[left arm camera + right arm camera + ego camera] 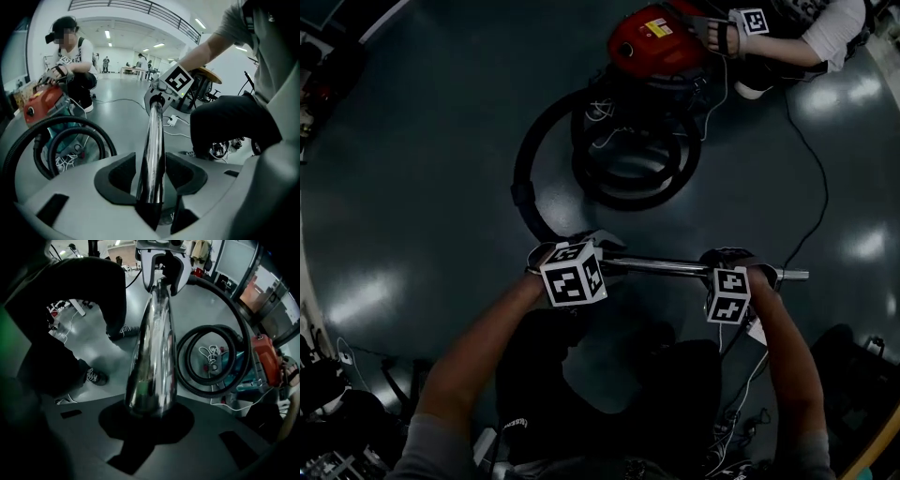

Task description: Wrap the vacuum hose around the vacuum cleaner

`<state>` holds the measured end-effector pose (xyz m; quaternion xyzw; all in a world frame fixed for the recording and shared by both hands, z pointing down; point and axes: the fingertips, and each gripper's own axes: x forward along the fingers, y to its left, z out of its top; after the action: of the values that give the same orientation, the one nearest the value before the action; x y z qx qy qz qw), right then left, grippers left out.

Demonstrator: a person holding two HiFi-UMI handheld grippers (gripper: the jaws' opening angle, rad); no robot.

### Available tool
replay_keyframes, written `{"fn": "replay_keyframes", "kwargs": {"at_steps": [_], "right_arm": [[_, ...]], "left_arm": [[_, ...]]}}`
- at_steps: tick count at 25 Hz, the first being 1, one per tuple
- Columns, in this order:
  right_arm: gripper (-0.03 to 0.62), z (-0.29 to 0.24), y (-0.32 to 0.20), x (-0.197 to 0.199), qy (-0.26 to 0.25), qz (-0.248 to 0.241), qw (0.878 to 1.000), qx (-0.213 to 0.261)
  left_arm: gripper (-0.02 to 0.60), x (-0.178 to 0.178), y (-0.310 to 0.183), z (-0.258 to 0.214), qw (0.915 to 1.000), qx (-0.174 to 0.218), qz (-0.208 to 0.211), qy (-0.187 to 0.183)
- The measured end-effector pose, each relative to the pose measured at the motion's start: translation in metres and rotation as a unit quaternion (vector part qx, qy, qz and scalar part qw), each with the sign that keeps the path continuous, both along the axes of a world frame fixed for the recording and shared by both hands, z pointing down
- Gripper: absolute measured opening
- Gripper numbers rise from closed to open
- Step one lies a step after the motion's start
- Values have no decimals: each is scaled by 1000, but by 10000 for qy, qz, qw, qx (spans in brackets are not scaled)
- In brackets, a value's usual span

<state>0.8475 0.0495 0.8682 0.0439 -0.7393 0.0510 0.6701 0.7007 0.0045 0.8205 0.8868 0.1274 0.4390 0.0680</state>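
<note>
Head view – left claw (598, 258): closed on one end of the chrome tube (661, 268), which lies level across the view.
Head view – right claw (727, 272): clamped on the same tube nearer its other end – a short stub sticks out past it.
Head view – vacuum hose (525, 164): black, lying in loops on the floor (412, 169) around the base of the vacuum cleaner (656, 37).
Head view – vacuum cleaner: red-topped, well apart from both claws; a crouching person (825, 33) has a hand on it.
Left gripper view – left claw (151, 176): jaws partly apart, pads pressed on either side of the tube, which runs away to the right claw.
Left gripper view – hose: arcs at left, beside the vacuum cleaner.
Right gripper view – right claw (150, 413): jaws narrowly apart, gripping the tube.
Right gripper view – hose: coiled at right, with a white cable (211, 355) inside the loops.
</note>
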Motion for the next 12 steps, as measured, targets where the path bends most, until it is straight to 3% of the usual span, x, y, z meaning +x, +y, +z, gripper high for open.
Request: {"fn": "replay_keyframes", "kwargs": {"at_steps": [6,12], "right_arm": [[74,125,-15,13,115,-286,9995,-24],[74,218,-22,11,-208,-206,9996,-49]], "left_arm": [[207,-4,-6,107,9981,-459,-397,-112],[207,-24,-16,190,9977,-250,-430,-458]]}}
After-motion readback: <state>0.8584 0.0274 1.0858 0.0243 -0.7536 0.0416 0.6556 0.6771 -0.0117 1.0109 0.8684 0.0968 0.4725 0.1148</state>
